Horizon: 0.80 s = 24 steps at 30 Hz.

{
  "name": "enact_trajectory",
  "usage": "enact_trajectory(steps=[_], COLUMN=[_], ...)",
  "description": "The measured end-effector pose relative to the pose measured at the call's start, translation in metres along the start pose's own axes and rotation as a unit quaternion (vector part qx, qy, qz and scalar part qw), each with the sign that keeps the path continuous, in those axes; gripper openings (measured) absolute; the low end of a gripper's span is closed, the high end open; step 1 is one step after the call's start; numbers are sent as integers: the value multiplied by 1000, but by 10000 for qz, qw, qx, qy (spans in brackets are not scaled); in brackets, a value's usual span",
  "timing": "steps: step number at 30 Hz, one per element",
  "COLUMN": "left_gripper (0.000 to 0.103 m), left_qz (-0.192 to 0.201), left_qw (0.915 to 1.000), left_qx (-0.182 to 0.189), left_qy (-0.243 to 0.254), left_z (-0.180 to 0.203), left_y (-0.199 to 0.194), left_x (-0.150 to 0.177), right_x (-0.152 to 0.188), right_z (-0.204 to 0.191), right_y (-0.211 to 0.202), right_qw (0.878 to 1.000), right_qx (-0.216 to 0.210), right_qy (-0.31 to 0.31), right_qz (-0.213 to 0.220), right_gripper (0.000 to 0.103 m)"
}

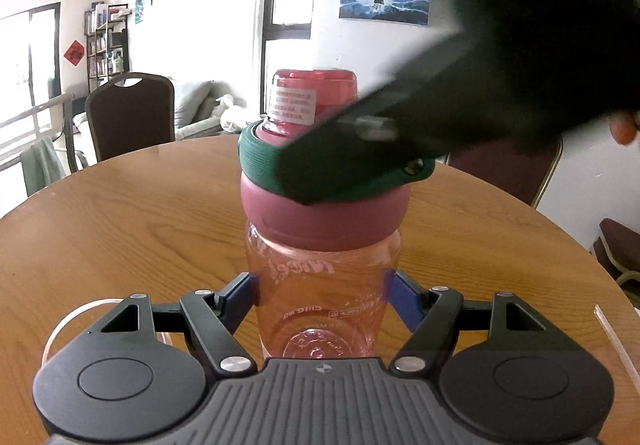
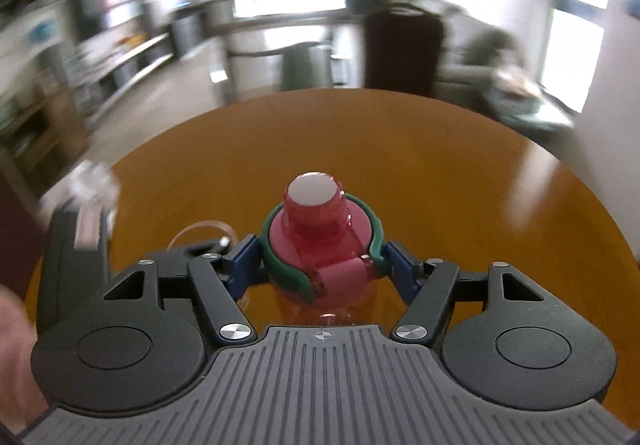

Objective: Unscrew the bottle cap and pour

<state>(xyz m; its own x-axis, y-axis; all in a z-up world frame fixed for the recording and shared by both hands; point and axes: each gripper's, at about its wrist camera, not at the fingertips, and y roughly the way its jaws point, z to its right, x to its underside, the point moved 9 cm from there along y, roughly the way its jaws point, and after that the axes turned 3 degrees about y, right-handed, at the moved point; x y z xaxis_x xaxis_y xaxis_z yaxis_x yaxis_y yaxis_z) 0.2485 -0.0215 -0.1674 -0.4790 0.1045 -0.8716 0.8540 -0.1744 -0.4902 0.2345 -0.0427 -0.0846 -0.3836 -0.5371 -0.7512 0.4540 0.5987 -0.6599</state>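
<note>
A translucent pink bottle (image 1: 320, 309) stands upright on the round wooden table (image 1: 120, 229). My left gripper (image 1: 322, 293) is shut on its lower body, with a blue pad (image 1: 404, 297) pressed to each side. The bottle carries a wide matte pink screw cap (image 1: 324, 221) with a clear red spout cover (image 1: 312, 93) on top. My right gripper (image 2: 320, 245) comes in from the upper right. Its curved green fingers (image 2: 280, 265) are closed around the cap (image 2: 316, 221) from both sides. The right wrist view is smeared by motion outside the gripper and bottle.
A clear plastic ring or cup rim (image 1: 76, 313) lies on the table just left of the bottle, and a clear object (image 1: 616, 341) sits at the right edge. Dark chairs (image 1: 132, 113) stand around the table. A person's fingers (image 1: 622, 129) show at the far right.
</note>
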Motion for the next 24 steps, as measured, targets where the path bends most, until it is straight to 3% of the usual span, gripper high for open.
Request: enact_trajectory(steps=[2, 5, 7, 8, 9, 10, 13, 15, 18, 20, 22, 24], left_gripper=[71, 71, 71, 71, 71, 71, 72, 71, 71, 71, 71, 71], left_qz=[10, -10, -21, -22, -17, -10, 21, 28, 49, 46, 46, 53], left_qw=[9999, 9999, 9999, 9999, 9999, 10000, 10000, 9999, 9999, 9999, 10000, 9999], left_qx=[94, 157, 121, 86, 69, 55, -38, -125, -126, -90, -74, -80], left_qy=[100, 68, 92, 105, 99, 50, -73, 7, -17, 11, 38, 47], left_z=[-3, -6, -4, -3, -3, -2, -1, 1, 1, 1, -1, 1], left_y=[0, 2, 2, 2, 2, 2, -1, -1, -1, -1, 1, -1], left_x=[0, -1, -2, -2, -1, 0, 1, 1, 0, 1, 0, 0], right_x=[3, 7, 5, 4, 2, -3, -9, -10, -15, -18, -20, -22], right_z=[4, 7, 7, 6, 4, 0, -3, 0, -9, -13, -13, -10], right_y=[-3, -5, -5, -6, -6, -6, -8, -6, 4, 11, 23, 28], right_qw=[9980, 9952, 9964, 9965, 9973, 9980, 9914, 9792, 9720, 9753, 9787, 9783], right_qx=[-382, -643, -684, -703, -640, -515, -41, 349, 507, 776, 1094, 1219], right_qy=[-495, -662, -313, -135, 3, 308, 1300, 1983, 2282, 2065, 1736, 1662], right_qz=[-61, -319, -390, -423, -370, -178, 157, 246, 216, 121, -85, -224], right_gripper=[60, 45, 49, 58, 75, 82, 89, 89, 91, 88, 76, 74])
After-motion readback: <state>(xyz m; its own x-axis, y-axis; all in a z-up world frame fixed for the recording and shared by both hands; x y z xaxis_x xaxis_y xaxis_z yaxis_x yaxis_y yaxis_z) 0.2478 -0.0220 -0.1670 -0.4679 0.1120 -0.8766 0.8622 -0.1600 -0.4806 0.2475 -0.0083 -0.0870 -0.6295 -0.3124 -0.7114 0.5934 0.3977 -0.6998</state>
